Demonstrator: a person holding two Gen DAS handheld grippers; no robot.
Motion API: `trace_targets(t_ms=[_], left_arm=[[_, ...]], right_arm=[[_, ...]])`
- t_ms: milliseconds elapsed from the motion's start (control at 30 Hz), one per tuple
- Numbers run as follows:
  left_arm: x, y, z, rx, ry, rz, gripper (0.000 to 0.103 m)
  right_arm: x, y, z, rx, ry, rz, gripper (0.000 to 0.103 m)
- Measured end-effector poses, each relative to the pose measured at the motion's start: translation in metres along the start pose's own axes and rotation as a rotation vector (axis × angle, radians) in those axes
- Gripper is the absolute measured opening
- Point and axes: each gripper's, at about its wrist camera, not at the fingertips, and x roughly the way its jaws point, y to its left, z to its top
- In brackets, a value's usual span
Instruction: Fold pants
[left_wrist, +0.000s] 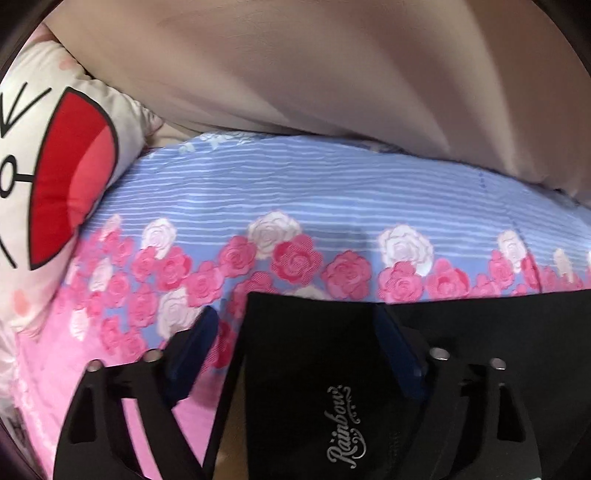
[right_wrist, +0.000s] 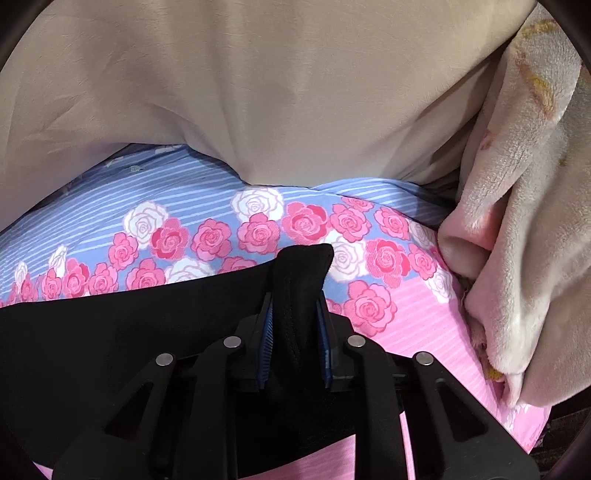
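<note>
In our right gripper (right_wrist: 295, 325), the two blue-padded fingers (right_wrist: 266, 332) are pinched tight on a bunched corner of the black pants (right_wrist: 110, 332), and a rounded tuft of the dark cloth pokes up past the fingertips. From that pinch the pants spread away to the left of the right wrist view as a flat black sheet lying on the bedsheet (right_wrist: 424, 325), which is pink near us and turns blue with white stripes and a band of pink and white roses farther off. In our left gripper (left_wrist: 295, 332), the fingers (left_wrist: 192, 354) stand partly apart with the edge of the pants (left_wrist: 314, 350) lying between them; the right pad sits against a fold in the cloth while the left pad shows a strip of rose-printed sheet between itself and the cloth, so we cannot tell whether this gripper has any hold. A silver script label reading "Rainbow" (left_wrist: 341, 428) sits on the black cloth just below the left fingers. The same flowered bedsheet (left_wrist: 258, 192) lies beyond. Farther back in both views a plain beige cloth (right_wrist: 277, 92) covers the far side. A white cushion (left_wrist: 55, 177) with a red cartoon mouth lies at the left of the left view, and a fluffy cream blanket (right_wrist: 524, 221) is heaped at the right of the right view.
</note>
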Motion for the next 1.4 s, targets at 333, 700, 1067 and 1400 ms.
trace_targets(t_ms=[333,700,1067,1400], left_arm=[[-0.059,0.000,0.003,0.042,-0.076,-0.062,0.026],[-0.208,0.026,-0.046,0.048,-0.212,-0.158,0.026],[-0.262,0.047,-0.163,0.052,-0.111,-0.167,0.022],[-0.227,0.071,-0.245,-0.029,0.042,-0.076,0.004]], right_arm=[[-0.081,-0.010,-0.004,0.047,-0.064,0.045,0.013],[-0.222,-0.054,-0.024,0.056,-0.232,0.189,0.011],[-0.283,-0.099,-0.108,-0.003,-0.186,0.178,0.011],[-0.209,-0.118,-0.203,-0.068,0.120,0.069,0.012]])
